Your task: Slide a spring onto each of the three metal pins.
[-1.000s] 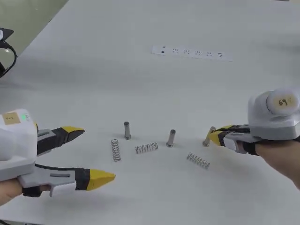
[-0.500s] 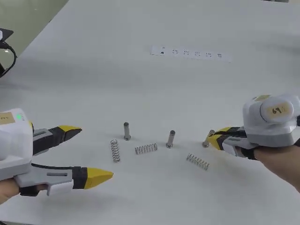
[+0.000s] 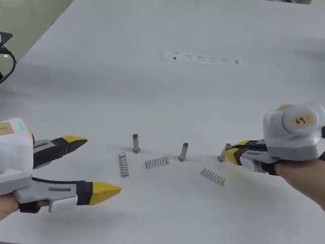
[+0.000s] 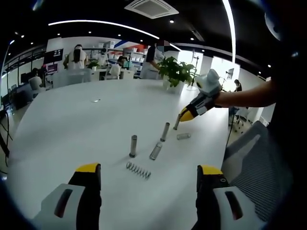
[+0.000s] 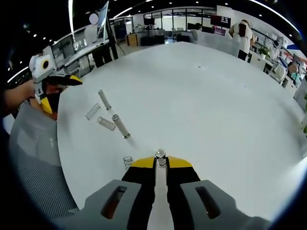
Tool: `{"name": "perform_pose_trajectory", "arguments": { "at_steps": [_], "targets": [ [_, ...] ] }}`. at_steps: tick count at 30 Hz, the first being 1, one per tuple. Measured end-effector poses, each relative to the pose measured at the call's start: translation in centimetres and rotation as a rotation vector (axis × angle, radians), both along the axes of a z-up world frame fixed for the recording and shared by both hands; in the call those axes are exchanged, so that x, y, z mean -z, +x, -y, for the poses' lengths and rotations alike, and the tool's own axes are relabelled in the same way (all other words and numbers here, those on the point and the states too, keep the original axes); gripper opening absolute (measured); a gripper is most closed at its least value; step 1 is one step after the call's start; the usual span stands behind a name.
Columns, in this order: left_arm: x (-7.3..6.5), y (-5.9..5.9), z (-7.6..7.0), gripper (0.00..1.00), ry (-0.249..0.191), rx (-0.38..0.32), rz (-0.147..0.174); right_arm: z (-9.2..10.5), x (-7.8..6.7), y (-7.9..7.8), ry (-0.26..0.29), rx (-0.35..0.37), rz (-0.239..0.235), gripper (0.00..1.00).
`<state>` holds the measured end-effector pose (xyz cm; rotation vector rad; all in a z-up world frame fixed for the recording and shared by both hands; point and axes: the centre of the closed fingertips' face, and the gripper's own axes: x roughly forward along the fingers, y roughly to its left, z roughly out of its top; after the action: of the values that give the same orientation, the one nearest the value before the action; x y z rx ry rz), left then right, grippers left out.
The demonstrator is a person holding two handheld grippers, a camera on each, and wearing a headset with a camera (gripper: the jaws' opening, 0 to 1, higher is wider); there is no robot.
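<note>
Three metal pins stand on the white table: left pin (image 3: 135, 143), middle pin (image 3: 184, 151), right pin (image 3: 223, 152). Three springs lie loose beside them: one upright-looking (image 3: 122, 164), one (image 3: 157, 162) between the left and middle pins, one (image 3: 213, 176) in front of the right pin. My right gripper (image 3: 232, 153) has its yellow tips closed around the right pin (image 5: 159, 154). My left gripper (image 3: 94, 165) is wide open, left of the springs (image 4: 138, 169), holding nothing.
A white power strip (image 3: 205, 58) lies flat further back on the table. A black cable (image 3: 5, 56) hangs past the table's left edge. In the gripper views people stand in an office behind the table, with a plant (image 4: 176, 73) at its far end.
My right gripper has sunk slightly and edged left at the right pin. The left gripper has drifted a little left and stays open. Pins and springs have not moved.
</note>
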<state>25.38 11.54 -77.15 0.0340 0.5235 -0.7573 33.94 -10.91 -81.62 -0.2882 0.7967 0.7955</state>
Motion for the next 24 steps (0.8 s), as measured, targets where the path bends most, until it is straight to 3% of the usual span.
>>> {"name": "perform_pose_trajectory", "arguments": {
  "at_steps": [7, 24],
  "targets": [
    [-0.06, -0.09, 0.06, 0.81, -0.008, 0.008, 0.004, 0.07, 0.42, -0.44, -0.001, 0.007, -0.028, 0.07],
    [0.05, -0.15, -0.28, 0.82, -0.009, 0.006, 0.000, 0.21, 0.46, -0.57, 0.011, 0.012, -0.036, 0.11]
  ]
}}
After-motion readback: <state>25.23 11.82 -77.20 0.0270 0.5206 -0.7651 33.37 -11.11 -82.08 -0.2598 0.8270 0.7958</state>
